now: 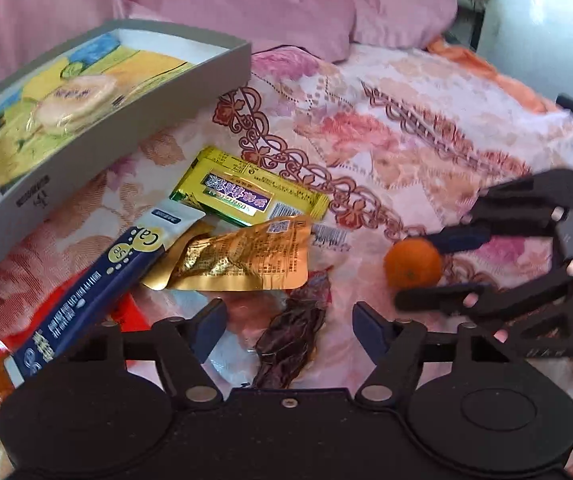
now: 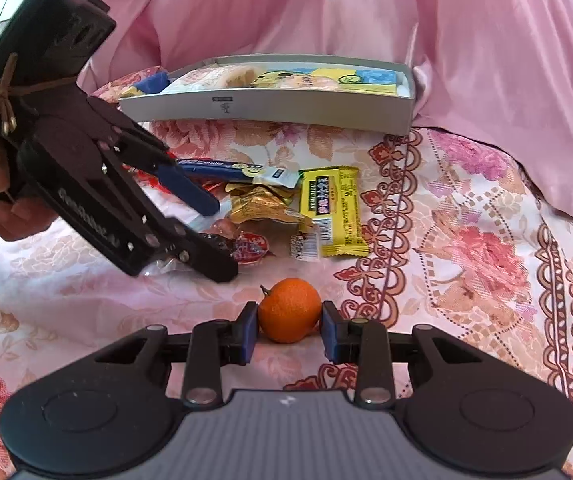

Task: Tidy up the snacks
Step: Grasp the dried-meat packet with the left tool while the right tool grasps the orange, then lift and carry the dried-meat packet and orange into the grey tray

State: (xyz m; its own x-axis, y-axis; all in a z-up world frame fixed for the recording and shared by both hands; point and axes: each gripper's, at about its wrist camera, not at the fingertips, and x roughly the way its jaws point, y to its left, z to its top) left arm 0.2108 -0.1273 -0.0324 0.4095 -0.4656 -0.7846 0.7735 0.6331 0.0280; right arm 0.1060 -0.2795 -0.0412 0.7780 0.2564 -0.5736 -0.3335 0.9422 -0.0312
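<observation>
The snacks (image 1: 242,236) lie in a loose pile on the bed (image 1: 426,128), in front of the grey box (image 2: 270,108). The pile has a yellow bar (image 2: 332,210), a gold pack (image 1: 246,258), a long blue pack (image 1: 98,292) and a dark dried fruit (image 1: 290,340). An orange (image 2: 289,309) sits apart from the pile, nearer the right side.

The right tongs (image 2: 288,330) have a pad on each side of the orange. The pads look like they touch it or nearly do, so I think they are closing to pick it up. The orange rests on the bed.

The left tongs (image 1: 286,330) are wide and hold nothing. They hang over the pile, above the dried fruit, maybe to grab from it next.

The box already has yellow and blue packs (image 1: 86,80) and a round pale cake (image 1: 76,100) in it. It has room for more.
</observation>
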